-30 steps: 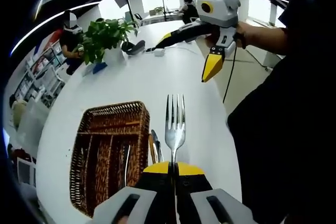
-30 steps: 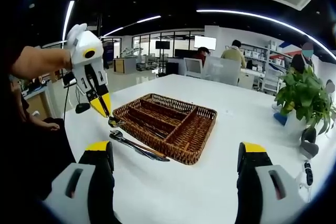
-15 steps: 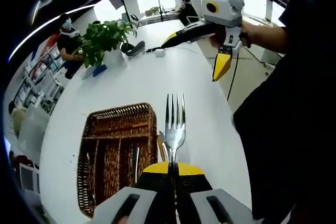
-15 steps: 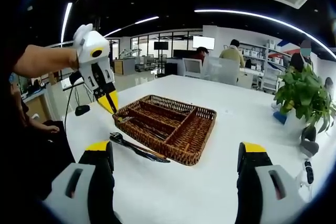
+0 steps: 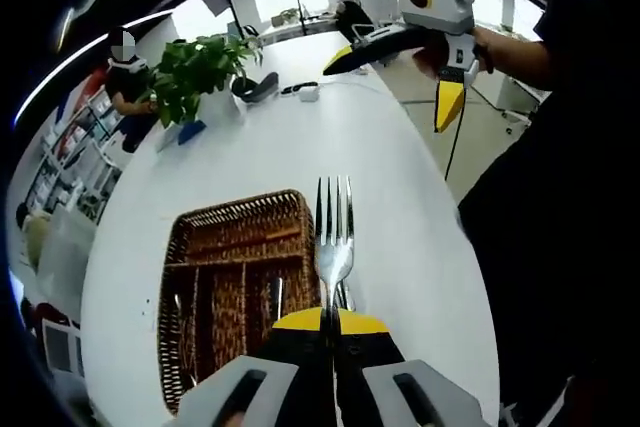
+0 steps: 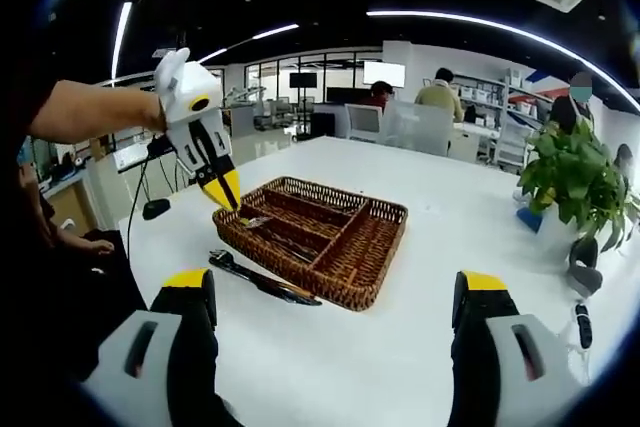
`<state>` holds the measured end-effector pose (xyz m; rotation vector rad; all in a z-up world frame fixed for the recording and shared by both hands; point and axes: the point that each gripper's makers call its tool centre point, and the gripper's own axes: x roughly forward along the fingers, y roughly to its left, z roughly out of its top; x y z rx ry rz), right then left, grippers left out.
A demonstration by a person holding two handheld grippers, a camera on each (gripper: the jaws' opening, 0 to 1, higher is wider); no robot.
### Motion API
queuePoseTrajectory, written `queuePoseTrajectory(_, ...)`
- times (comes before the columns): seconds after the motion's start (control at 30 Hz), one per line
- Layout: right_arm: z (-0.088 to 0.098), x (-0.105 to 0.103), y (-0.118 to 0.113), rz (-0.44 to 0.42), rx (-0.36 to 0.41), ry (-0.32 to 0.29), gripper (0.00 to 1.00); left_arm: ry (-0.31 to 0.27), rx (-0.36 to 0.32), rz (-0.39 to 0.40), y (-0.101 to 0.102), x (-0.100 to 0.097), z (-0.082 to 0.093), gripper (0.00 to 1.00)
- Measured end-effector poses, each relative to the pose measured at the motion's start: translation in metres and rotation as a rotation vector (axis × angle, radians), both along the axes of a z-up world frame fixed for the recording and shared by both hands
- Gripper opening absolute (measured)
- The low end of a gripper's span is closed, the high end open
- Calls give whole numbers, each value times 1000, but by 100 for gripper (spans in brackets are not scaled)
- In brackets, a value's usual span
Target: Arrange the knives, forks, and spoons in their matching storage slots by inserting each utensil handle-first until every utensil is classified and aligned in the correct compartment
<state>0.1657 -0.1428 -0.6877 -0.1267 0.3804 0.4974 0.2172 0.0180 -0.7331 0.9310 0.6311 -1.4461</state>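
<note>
My left gripper is shut on a silver fork, tines pointing forward, above the right edge of a brown wicker compartment tray. From the right gripper view, that left gripper hangs over the tray's left corner with the fork dipping toward a slot. A silver utensil lies in one compartment. Dark-handled utensils lie on the white table beside the tray's near wall. My right gripper is open and holds nothing; it also appears raised at the upper right.
A potted green plant stands at the table's far end, with small devices and a cable near it. The table edge runs close on the person's side. People sit at desks in the background.
My left gripper has carried the fork sideways from beside the tray to over its corner. The right gripper has stayed open and drawn slightly farther from the left one.
</note>
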Motion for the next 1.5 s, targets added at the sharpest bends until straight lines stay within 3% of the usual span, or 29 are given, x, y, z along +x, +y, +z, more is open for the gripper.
queuePoseTrajectory(0.23,5,2,8,33,21,10,99,-21,9,-3,5,12,0,0)
queuePoseTrajectory(0.67,4,11,8,87,-1,48,99,-94,51,-3,15,56,-12,0)
queuePoseTrajectory(0.83,3,14,10,93,1,47,99,-90,83,-6,20,71,-16,0)
queuePoseTrajectory(1.17,10,18,11,85,6,25,99,-119,87,19,28,111,12,0)
queuePoseTrajectory(1.5,20,24,19,98,9,-1,99,-162,109,30,29,137,25,0)
